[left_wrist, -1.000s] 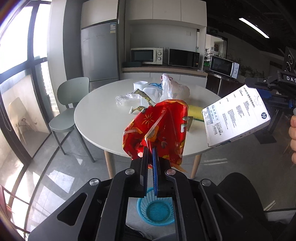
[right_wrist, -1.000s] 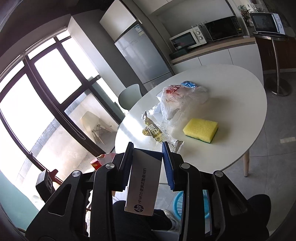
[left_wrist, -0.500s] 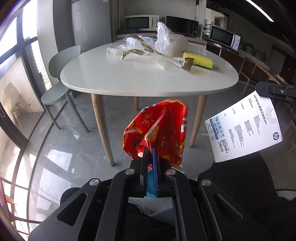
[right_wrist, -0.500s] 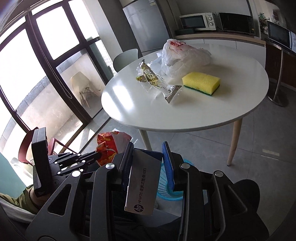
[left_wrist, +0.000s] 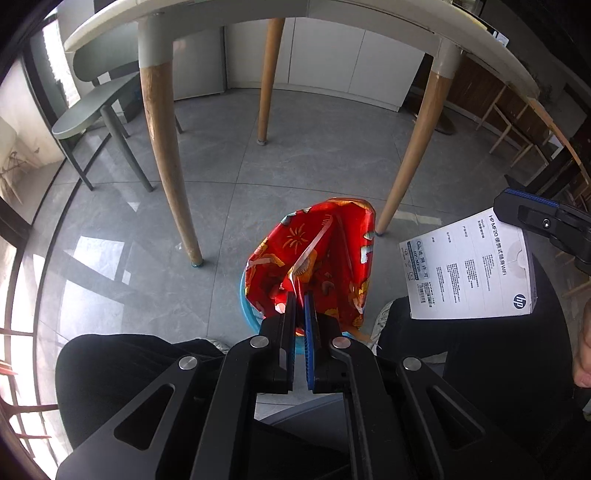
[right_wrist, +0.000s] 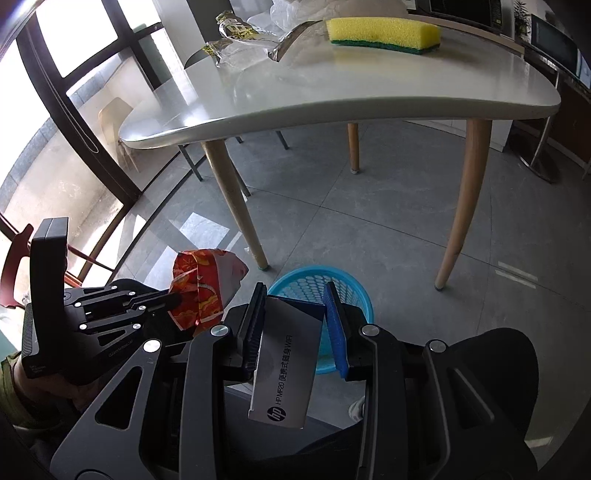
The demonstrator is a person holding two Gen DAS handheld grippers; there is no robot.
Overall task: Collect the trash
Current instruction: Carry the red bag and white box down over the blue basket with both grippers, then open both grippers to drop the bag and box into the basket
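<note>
My left gripper (left_wrist: 300, 297) is shut on a crumpled red snack bag (left_wrist: 317, 258) and holds it just above a blue mesh waste basket (left_wrist: 246, 306) on the floor, which the bag mostly hides. My right gripper (right_wrist: 295, 291) is shut on a white HP box (right_wrist: 286, 365) and holds it over the near rim of the same basket (right_wrist: 325, 291). The box also shows in the left wrist view (left_wrist: 469, 266), to the right of the bag. The left gripper and the bag (right_wrist: 201, 288) show left of the basket in the right wrist view.
The round white table (right_wrist: 332, 99) stands beyond the basket on wooden legs (left_wrist: 170, 155). On it lie a yellow sponge (right_wrist: 384, 35), wrappers (right_wrist: 240, 44) and a plastic bag. A green chair (left_wrist: 96, 110) stands at the left. The person's dark-trousered knees (left_wrist: 122, 373) flank the basket.
Both grippers have dropped from table height to below the tabletop, carrying the red bag and the HP box down towards the blue basket. Both grips are unchanged.
</note>
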